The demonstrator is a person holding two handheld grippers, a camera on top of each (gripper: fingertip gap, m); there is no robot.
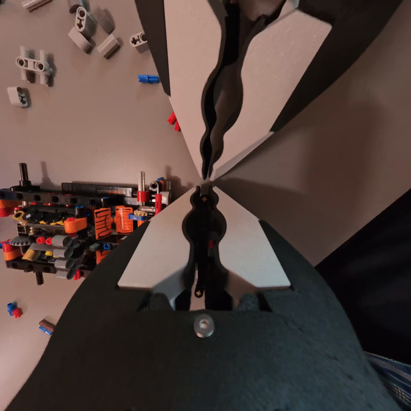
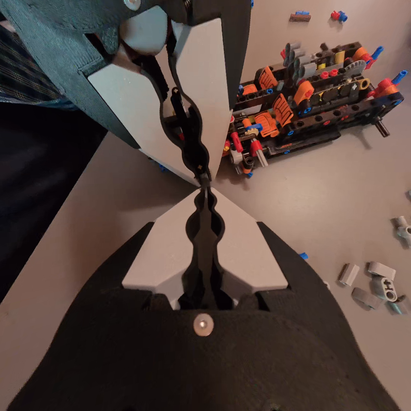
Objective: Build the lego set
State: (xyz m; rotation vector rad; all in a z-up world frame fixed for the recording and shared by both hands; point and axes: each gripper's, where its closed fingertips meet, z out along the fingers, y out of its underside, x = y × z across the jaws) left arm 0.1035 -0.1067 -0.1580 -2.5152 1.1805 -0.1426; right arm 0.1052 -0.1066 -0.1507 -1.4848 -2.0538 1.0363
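My left gripper (image 1: 204, 189) is shut on a thin black lego beam (image 1: 203, 244) that lies along its fingers. It also shows in the right wrist view (image 2: 205, 176), coming from the top left with the beam (image 2: 178, 106). My right gripper (image 2: 205, 190) is shut and meets it tip to tip over the table, and it shows in the left wrist view (image 1: 205, 175). A small grey piece (image 2: 203, 179) sits at the joint between the tips, at the beam's end, pinched by my right fingertips. The black and orange lego model (image 1: 66, 222) (image 2: 311, 106) lies on the table beside the grippers.
Loose grey connectors (image 1: 82, 29) (image 2: 378, 287) lie on the beige table (image 1: 100, 133). A blue pin (image 1: 148, 78), red pins (image 1: 173, 121) and small blue-red pins (image 2: 338, 15) are scattered about. The table edge runs close by, with dark floor (image 2: 44, 178) beyond it. Only a small space, under 4 cm, lies between the two pairs of fingers.
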